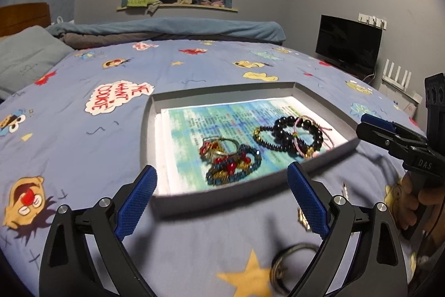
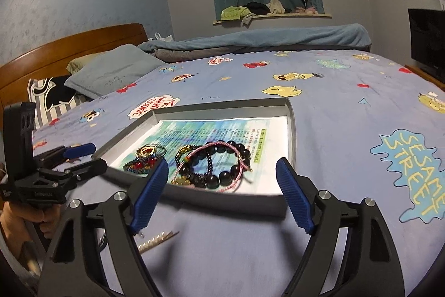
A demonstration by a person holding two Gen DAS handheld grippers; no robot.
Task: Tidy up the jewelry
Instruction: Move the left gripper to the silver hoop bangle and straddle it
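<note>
A shallow grey box lid [image 1: 151, 113] [image 2: 290, 113] lies on the bed, lined with a printed blue-green sheet. Inside it rest a red, blue and gold beaded bracelet pile [image 1: 232, 160] [image 2: 144, 160] and black bead bracelets with a pink cord [image 1: 292, 135] [image 2: 219, 163]. My left gripper [image 1: 222, 185] stands open at the lid's near rim with nothing between its blue pads. My right gripper [image 2: 222, 177] is open too, just short of the near rim by the black beads, empty. A metal ring [image 1: 289, 266] and a gold piece [image 1: 304, 219] lie on the sheet outside the lid.
The bed carries a blue cartoon-print sheet [image 1: 83, 146], with a grey pillow [image 2: 111, 71] and a rolled blanket [image 1: 172, 31] at its far side. A dark screen [image 1: 347, 43] stands to the right. A twisted metal stick [image 2: 155, 240] lies near my right gripper.
</note>
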